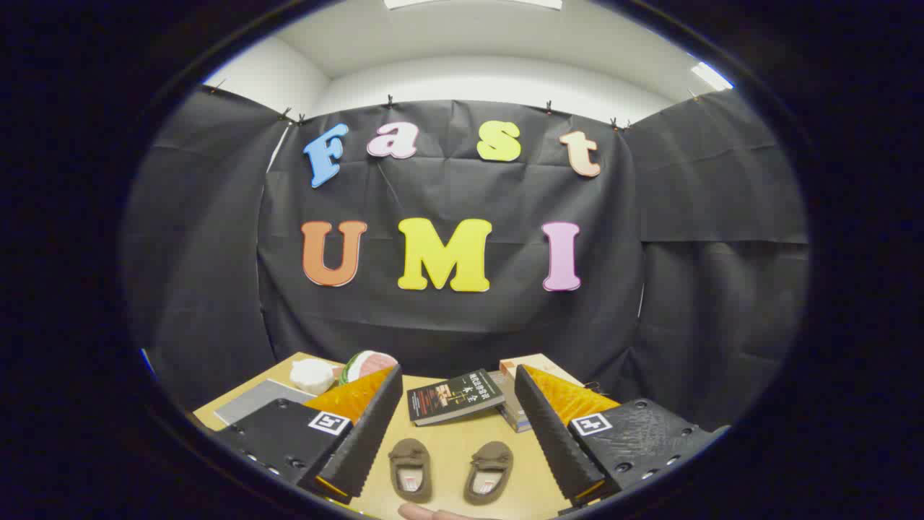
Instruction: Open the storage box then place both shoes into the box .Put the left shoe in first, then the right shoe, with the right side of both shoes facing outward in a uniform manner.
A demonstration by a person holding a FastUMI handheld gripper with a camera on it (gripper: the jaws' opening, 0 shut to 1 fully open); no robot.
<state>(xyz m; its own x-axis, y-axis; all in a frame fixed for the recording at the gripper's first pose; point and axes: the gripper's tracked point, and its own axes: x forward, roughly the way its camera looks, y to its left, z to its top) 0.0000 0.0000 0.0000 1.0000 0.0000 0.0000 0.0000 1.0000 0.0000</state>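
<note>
Two small brown shoes lie side by side on the wooden table (pixel 447 440), toes pointing away from me: the left-hand shoe (pixel 411 469) and the right-hand shoe (pixel 489 471). Both rest between my fingers, low in the gap. My gripper (pixel 458 433) hovers above them, open wide, with nothing held. Its left finger (pixel 364 440) and right finger (pixel 550 440) stand well apart from both shoes. A fingertip of a person's hand (pixel 426 512) shows just below the shoes.
A dark book (pixel 453 395) lies on the table beyond the shoes. Behind my right finger sit stacked books or boxes (pixel 516 412). Beyond my left finger are a white round object (pixel 312 375), a pink and green item (pixel 368 363) and a grey pad (pixel 253 401).
</note>
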